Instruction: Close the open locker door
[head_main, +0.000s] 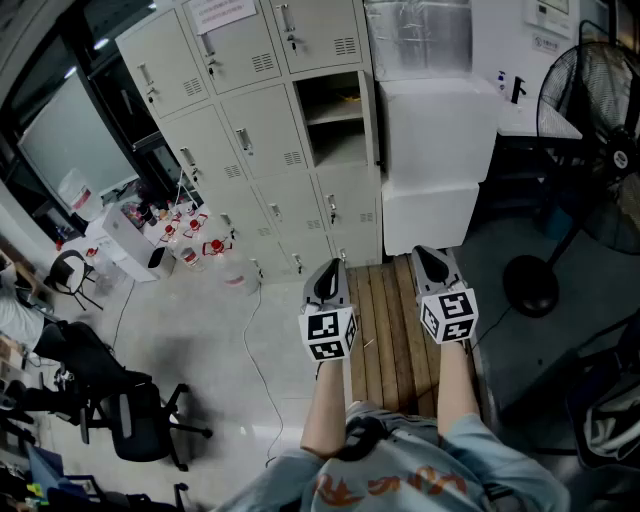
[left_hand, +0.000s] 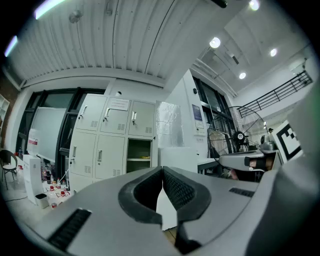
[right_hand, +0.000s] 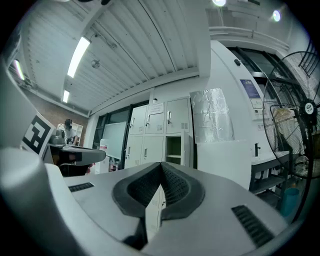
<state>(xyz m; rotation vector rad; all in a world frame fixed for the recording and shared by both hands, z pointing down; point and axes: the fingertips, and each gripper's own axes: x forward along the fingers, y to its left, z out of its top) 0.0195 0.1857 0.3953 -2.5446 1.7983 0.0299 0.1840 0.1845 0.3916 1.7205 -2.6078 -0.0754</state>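
A bank of cream lockers (head_main: 240, 130) stands ahead, across the floor. One compartment (head_main: 335, 120) is open, with a shelf inside; its door (head_main: 371, 115) swings out edge-on at the right. The open compartment (left_hand: 139, 156) also shows in the left gripper view, and with its door (right_hand: 188, 149) in the right gripper view. My left gripper (head_main: 331, 272) and right gripper (head_main: 430, 262) are held side by side above a wooden pallet, well short of the lockers. Both are shut with nothing between the jaws.
Stacked white boxes (head_main: 435, 160) stand right of the open locker. A wooden pallet (head_main: 395, 330) lies under the grippers. A black standing fan (head_main: 590, 140) is at the right. Bottles (head_main: 190, 235) and a white bin sit at the lockers' left; office chairs (head_main: 130, 420) stand lower left.
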